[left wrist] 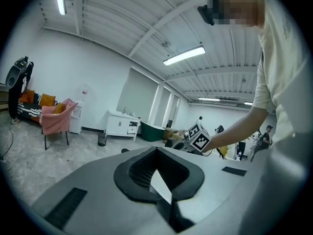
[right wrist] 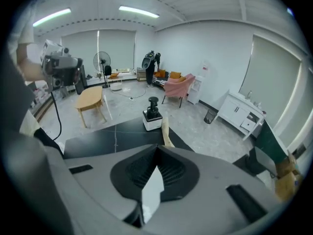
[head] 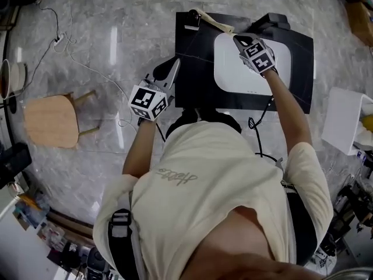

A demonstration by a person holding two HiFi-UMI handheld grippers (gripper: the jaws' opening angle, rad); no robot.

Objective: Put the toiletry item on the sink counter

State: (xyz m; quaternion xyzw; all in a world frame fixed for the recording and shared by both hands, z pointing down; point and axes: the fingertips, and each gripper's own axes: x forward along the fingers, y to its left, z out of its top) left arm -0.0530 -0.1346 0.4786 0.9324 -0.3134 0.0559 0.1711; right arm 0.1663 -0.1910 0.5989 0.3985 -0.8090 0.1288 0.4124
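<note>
Apparently both tools are pinched shut and empty: the right tool (head: 238, 39) hovers over the white sink (head: 224, 80), the left tool (head: 172, 67) beside the black tabletop's (head: 195, 74) left edge. The slim beige toiletry item (head: 214, 21) lies at the far edge by a pump bottle (head: 192, 21); a careless sweep could knock it off

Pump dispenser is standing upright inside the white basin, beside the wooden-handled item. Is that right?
Not quite. The pump dispenser does stand upright beside the wooden-handled item, but on the black counter, at its far corner, not inside the white basin. The head view shows it outside the basin.
</note>
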